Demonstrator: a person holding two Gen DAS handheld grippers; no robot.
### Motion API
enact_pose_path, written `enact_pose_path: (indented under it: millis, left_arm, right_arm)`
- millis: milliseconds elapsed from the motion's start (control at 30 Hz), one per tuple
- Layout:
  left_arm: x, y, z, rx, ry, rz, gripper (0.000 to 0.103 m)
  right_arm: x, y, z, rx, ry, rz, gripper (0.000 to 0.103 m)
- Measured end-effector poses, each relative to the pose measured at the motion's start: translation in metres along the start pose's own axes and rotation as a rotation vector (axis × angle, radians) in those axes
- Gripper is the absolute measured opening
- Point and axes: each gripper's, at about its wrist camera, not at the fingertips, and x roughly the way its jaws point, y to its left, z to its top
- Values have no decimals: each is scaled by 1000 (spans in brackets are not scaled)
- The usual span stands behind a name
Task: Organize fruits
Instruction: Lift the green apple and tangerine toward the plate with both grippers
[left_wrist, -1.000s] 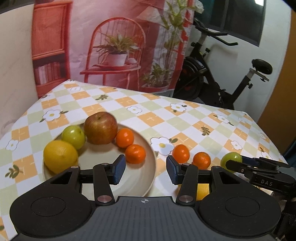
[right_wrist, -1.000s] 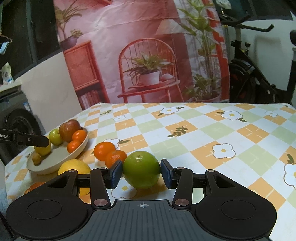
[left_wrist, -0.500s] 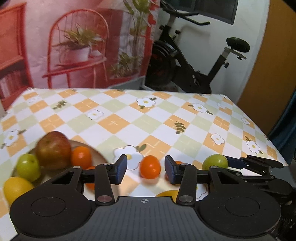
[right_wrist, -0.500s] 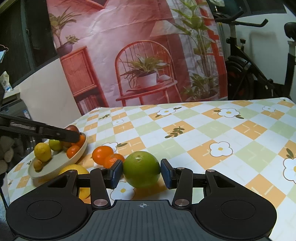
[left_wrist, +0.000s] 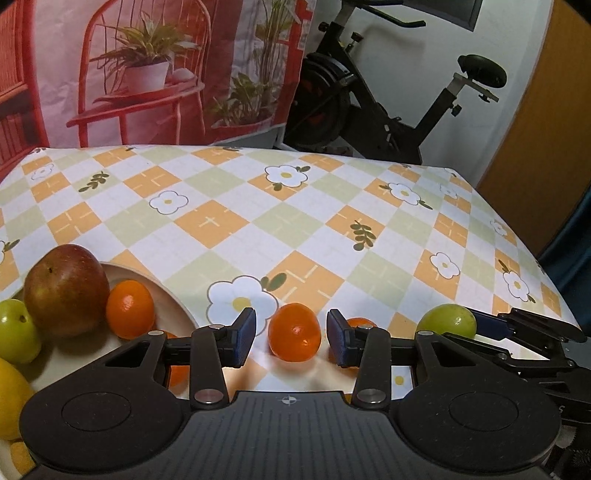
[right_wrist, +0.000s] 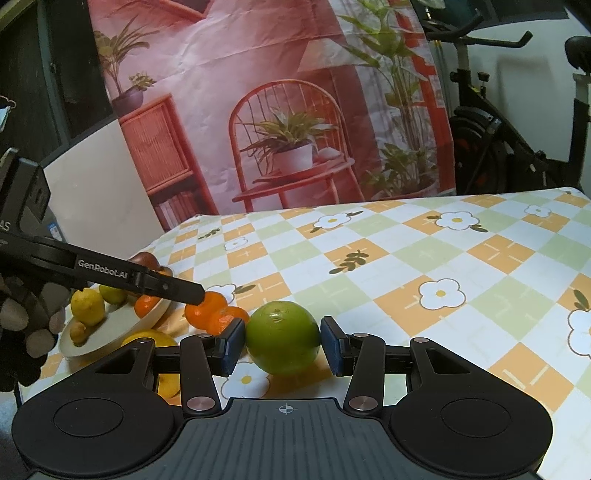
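Your left gripper (left_wrist: 290, 339) has swung from the plate (left_wrist: 173, 306) to bracket 1 tangerine (left_wrist: 294, 336), jaws narrowing but not yet touching; your right gripper (right_wrist: 282, 345) stays clamped on the green fruit (right_wrist: 282, 336).

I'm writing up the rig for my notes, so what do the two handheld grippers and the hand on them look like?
Both are matte black plastic. The left gripper and right gripper each have a ribbed body, two round discs, silver pivot pins and dark blue finger pads. A small crosshair mark sits on the body. White "GenRobot.AI" lettering runs along the left gripper's side. The hand wears a dark glove with pale fingertips.
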Motion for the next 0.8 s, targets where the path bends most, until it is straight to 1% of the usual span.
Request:
enact_pose_path:
  millis: [267, 533, 567, 667, 800]
  left_arm:
    - [10, 2, 0, -20, 26, 9, 45]
    - [15, 1, 0, -31, 43, -13, 45]
    - [16, 0, 0, -33, 43, -14, 44]
    - [16, 0, 0, -37, 42, -34, 36]
    - [16, -2, -1, -26, 38, -29, 36]
  right_arm:
    - [1, -1, 0, 4, 0, 5, 42]
    - [1, 0, 0, 5, 2, 5, 42]
    - [1, 0, 0, 5, 2, 5, 42]
    - [1, 0, -1, 5, 4, 5, 42]
    - [1, 0, -1, 5, 3, 5, 42]
